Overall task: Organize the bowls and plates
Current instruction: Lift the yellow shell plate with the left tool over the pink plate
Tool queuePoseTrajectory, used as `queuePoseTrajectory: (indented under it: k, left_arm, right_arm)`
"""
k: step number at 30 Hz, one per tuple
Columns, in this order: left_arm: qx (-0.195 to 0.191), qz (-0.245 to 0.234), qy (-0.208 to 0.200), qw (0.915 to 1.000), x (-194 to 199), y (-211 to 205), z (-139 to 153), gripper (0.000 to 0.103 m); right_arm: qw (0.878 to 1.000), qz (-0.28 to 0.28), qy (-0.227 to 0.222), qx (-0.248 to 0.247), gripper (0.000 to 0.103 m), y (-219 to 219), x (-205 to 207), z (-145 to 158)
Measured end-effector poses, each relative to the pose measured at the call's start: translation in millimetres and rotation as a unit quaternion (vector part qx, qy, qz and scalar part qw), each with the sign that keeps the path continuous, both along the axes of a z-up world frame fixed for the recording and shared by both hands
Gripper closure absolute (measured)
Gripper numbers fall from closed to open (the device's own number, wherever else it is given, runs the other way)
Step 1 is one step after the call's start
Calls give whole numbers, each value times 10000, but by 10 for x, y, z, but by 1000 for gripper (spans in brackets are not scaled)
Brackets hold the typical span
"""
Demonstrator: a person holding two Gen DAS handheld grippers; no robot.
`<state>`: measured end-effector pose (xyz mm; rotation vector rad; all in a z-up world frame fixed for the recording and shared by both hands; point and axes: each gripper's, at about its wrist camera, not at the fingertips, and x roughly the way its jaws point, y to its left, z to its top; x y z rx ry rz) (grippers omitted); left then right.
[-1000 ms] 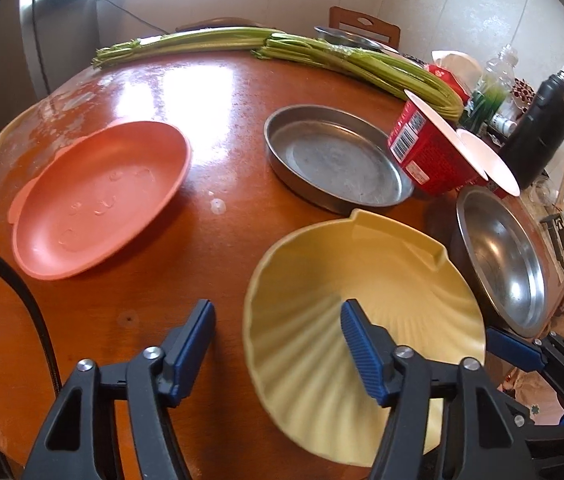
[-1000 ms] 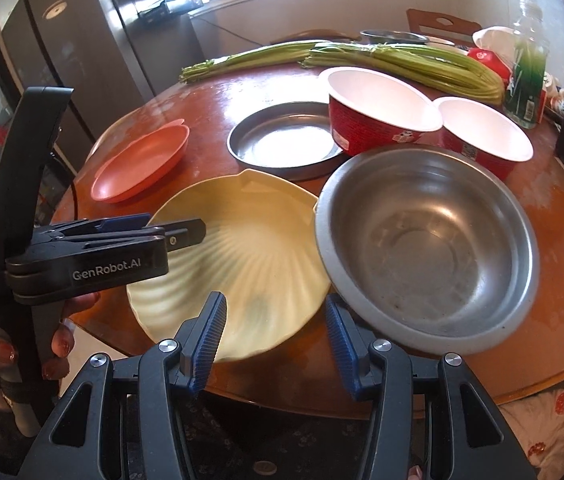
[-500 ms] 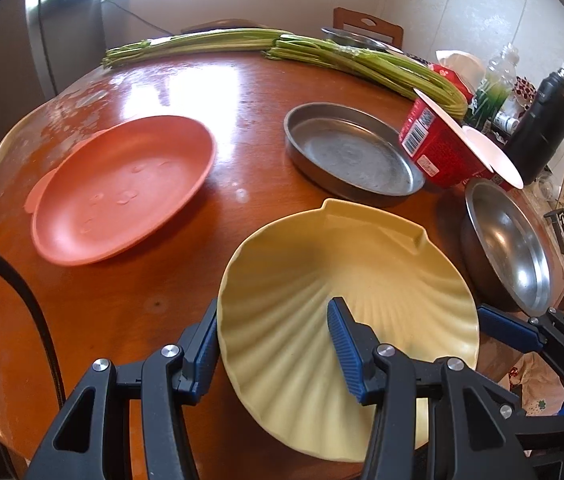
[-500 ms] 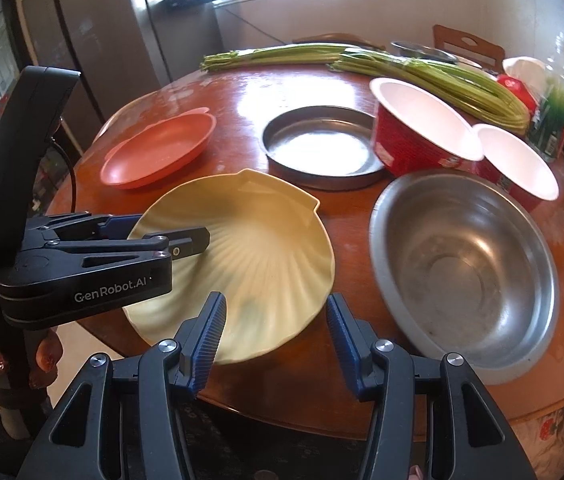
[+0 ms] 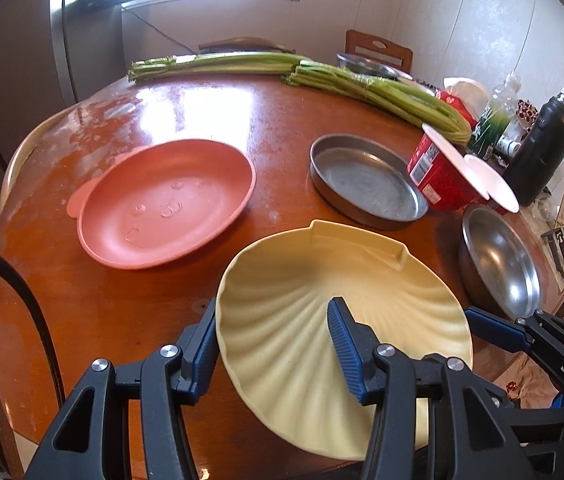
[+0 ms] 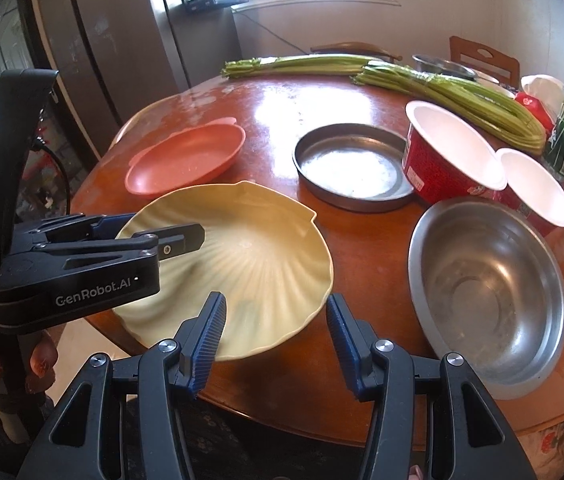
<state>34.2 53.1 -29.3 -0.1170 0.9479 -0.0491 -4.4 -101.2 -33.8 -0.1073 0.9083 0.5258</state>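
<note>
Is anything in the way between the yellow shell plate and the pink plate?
Nothing visible is. The left tool straddles the near rim of the yellow shell plate, and only bare table lies between that plate and the pink plate. The metal pan and steel bowl sit off to the right.

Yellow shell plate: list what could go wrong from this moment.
1. The left gripper straddles only the near rim of the yellow shell plate, jaws still apart; a shallow pinch on that ribbed edge might slip.
2. The plate overhangs the table edge, so a nudge could tip it off.
3. The steel bowl sits just beside it, and the right gripper hovers open nearby; swinging the plate could knock either.
</note>
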Motion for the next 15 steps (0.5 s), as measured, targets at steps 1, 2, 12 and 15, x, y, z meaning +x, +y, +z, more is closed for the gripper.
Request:
queuePoseTrajectory:
  k: [1, 2, 12, 15]
  left_arm:
    - [6, 16, -48, 10000, -8, 14, 31, 51]
    - [2, 34, -71, 10000, -9, 24, 52, 51]
    - [63, 399, -376, 9985, 21, 305, 315, 51]
    - [67, 489, -450, 9978, 56, 394, 371, 51]
  right_arm:
    - [10000, 15, -31, 19, 48, 9, 6, 24]
    - [10000, 25, -54, 35, 48, 26, 17, 49]
    - [9987, 243, -354, 276, 48, 294, 170, 312]
    - [9982, 303, -427, 287, 48, 394, 258, 361]
